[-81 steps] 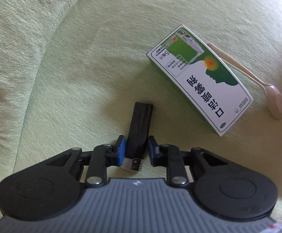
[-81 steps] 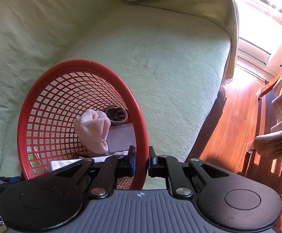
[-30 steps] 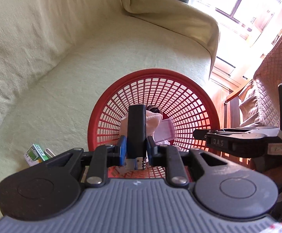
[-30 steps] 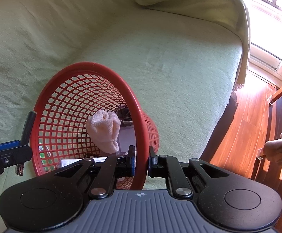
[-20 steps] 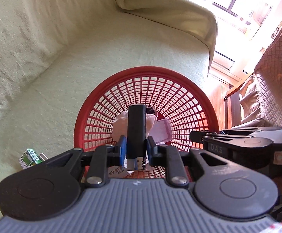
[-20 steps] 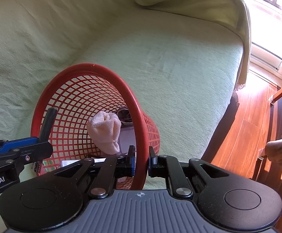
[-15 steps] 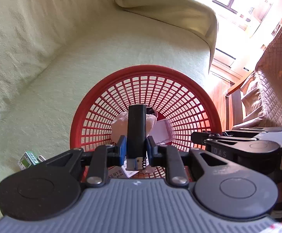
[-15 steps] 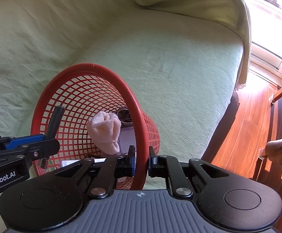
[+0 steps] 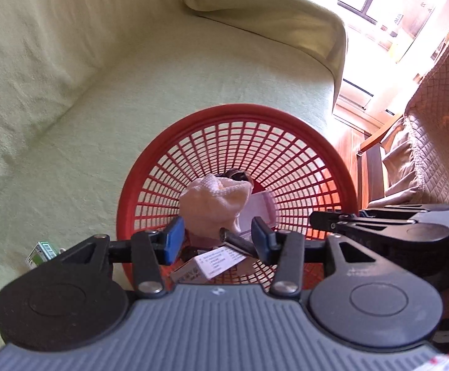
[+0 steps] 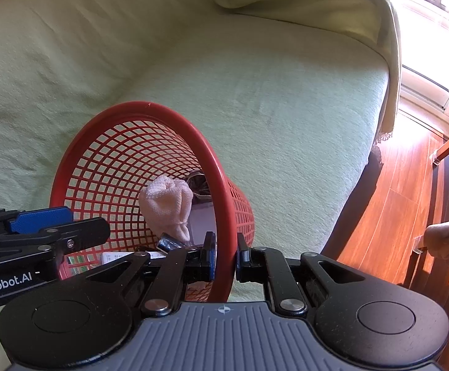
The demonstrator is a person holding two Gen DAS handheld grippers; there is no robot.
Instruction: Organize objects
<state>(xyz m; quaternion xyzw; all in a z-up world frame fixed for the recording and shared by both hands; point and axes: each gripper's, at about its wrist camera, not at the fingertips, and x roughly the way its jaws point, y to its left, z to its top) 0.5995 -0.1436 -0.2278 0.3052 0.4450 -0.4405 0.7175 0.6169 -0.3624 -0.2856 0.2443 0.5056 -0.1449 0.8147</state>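
Note:
A red mesh basket (image 9: 286,123) sits on the green sofa, also in the right wrist view (image 10: 221,179). My left gripper (image 9: 218,241) is open over the basket's near rim. The black stick-shaped device (image 9: 238,242) lies loose inside the basket between the open jaws, its metal end also showing in the right wrist view (image 10: 168,243). A rolled cream sock (image 9: 212,204) and a white labelled box (image 9: 212,262) lie in the basket. My right gripper (image 10: 225,255) is shut on the basket's rim.
A green and white box (image 9: 40,252) lies on the sofa seat left of the basket. The sofa's edge and a wooden floor (image 10: 410,201) are to the right. A quilted chair (image 9: 425,139) stands at the right.
My left gripper carried the black device from the sofa seat over the basket, then opened. The device dropped into the basket. My right gripper kept hold of the rim.

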